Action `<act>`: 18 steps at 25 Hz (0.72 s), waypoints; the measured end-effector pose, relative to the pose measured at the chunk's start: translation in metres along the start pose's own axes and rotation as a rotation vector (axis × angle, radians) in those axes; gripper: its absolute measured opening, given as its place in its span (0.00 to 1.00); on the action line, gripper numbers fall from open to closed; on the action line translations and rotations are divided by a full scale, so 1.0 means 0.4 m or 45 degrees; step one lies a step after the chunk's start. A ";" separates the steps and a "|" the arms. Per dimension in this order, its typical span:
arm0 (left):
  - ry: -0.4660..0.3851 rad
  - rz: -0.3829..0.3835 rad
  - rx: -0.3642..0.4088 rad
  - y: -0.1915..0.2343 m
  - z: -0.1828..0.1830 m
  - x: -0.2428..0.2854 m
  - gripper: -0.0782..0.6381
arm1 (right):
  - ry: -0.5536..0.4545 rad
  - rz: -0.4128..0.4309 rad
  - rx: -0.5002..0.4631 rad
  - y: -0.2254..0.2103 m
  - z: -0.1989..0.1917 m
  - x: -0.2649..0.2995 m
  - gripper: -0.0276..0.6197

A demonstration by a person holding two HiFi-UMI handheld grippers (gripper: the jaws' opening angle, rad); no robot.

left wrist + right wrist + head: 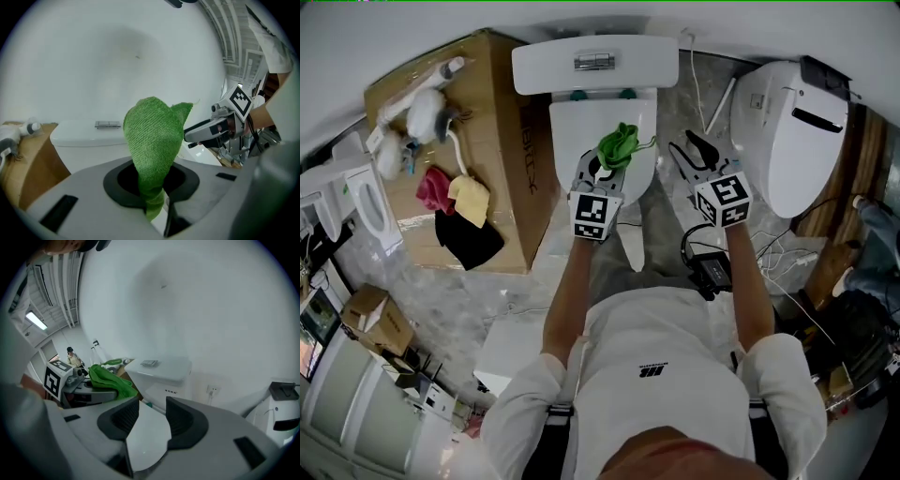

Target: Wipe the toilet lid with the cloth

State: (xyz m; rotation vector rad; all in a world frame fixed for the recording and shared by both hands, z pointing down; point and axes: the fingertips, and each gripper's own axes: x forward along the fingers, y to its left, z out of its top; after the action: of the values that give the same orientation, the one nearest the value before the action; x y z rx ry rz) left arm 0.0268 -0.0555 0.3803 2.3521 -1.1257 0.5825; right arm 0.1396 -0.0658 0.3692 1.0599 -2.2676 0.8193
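Note:
The white toilet lid lies closed below the tank. A green cloth is bunched above the lid's middle, with my left gripper shut on it. In the left gripper view the green cloth stands up out of my left gripper. Just right of the bowl, my right gripper hangs open and empty. In the right gripper view, part of the lid shows between the spread jaws of my right gripper, and the cloth sits to the left.
A cardboard box stands left of the toilet, with brushes and red, yellow and black cloths on it. A second white toilet unit stands to the right. Cables and a black device lie on the floor.

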 end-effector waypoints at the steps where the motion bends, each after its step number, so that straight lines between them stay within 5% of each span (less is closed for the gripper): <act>1: 0.010 0.003 -0.010 0.000 -0.015 0.017 0.23 | 0.014 0.008 -0.001 -0.011 -0.013 0.012 0.32; 18: 0.101 -0.004 -0.068 0.043 -0.209 0.267 0.23 | 0.140 0.115 -0.071 -0.123 -0.167 0.236 0.32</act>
State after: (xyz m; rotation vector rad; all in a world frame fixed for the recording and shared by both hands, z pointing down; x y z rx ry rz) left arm 0.0601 -0.0816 0.5102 2.2652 -1.0882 0.6312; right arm 0.1375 -0.0914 0.4922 0.8715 -2.2456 0.8246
